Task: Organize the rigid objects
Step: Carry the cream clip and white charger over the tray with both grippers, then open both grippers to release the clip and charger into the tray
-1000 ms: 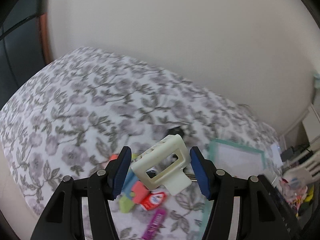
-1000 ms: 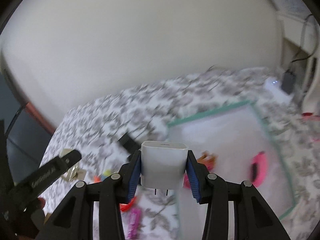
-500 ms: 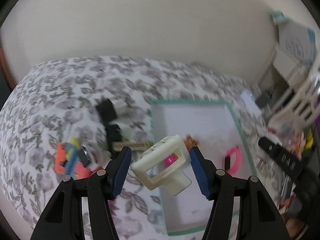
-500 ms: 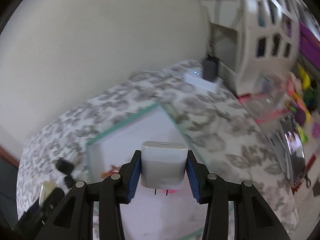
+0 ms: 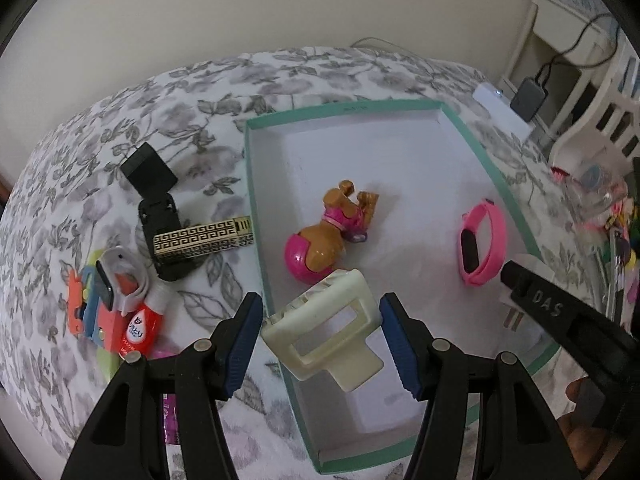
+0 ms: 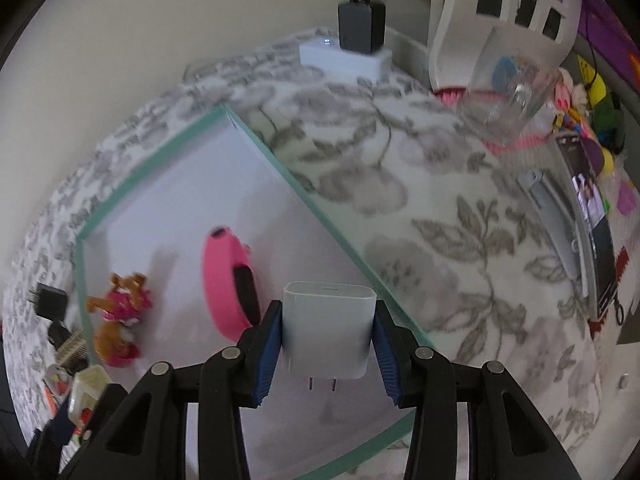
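The left gripper (image 5: 321,339) clamps a cream hair clip (image 5: 323,341) with rectangular openings, above the near left corner of the green-rimmed box (image 5: 475,137). The right gripper (image 6: 328,350) grips a white charger (image 6: 328,330), prongs toward the camera, over the box's right side. Inside lie a toy dog (image 5: 330,232) and a pink wristband (image 5: 482,248). Beside the box sits a patterned comb (image 5: 204,240); the right gripper's arm reads "DAS" (image 5: 547,303).

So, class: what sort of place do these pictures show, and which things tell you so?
Probably a bedroom at home: a grey floral bedspread against a plain wall, a white lattice plastic basket beside it, and small toys in a green-rimmed white box.
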